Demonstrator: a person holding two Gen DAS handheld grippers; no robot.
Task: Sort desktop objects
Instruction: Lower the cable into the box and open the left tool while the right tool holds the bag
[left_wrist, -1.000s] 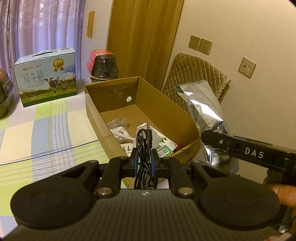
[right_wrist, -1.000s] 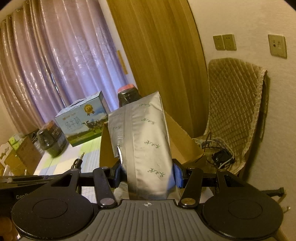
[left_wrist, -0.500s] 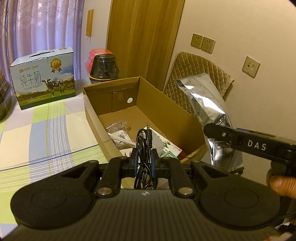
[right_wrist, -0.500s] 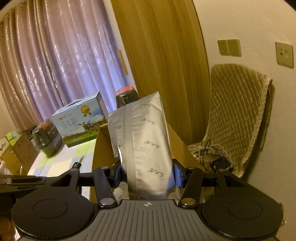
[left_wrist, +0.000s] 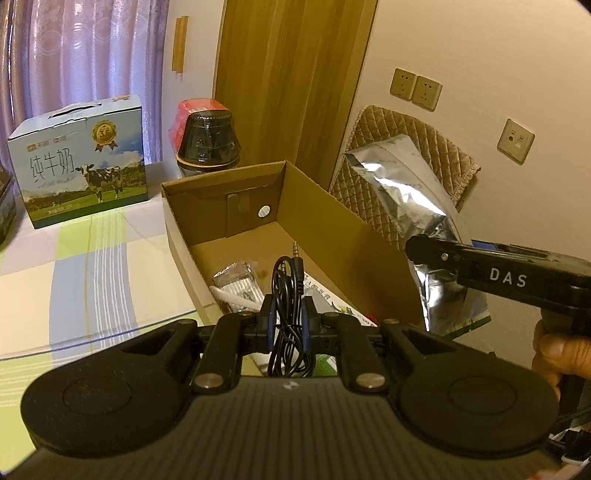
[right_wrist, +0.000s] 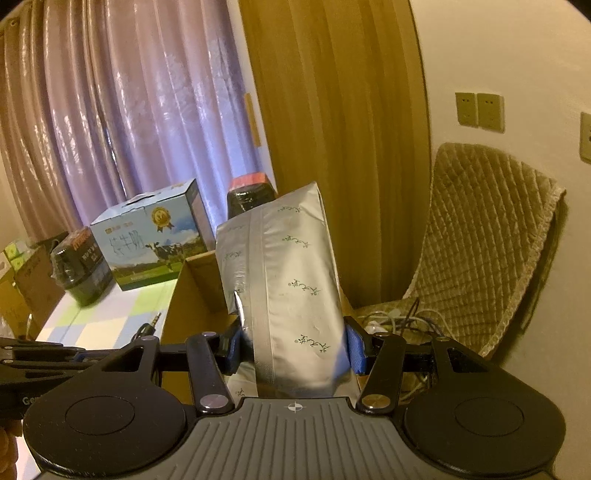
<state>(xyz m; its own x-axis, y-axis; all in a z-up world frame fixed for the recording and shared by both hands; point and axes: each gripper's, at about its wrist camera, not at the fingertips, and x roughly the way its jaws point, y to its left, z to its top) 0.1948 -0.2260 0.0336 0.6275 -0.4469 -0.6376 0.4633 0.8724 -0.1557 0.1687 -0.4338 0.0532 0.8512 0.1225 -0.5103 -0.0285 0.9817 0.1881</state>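
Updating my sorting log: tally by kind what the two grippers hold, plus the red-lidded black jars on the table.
Audio cable, in left gripper: 1
Silver foil bag, in right gripper: 1
Red-lidded black jars: 2
Total: 4

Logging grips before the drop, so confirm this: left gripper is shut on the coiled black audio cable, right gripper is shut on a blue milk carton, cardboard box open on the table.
One error: the right gripper is shut on a silver foil pouch, as the right wrist view shows. The blue milk carton sits untouched on the table. The left gripper does clamp the coiled black audio cable, and the cardboard box is open.
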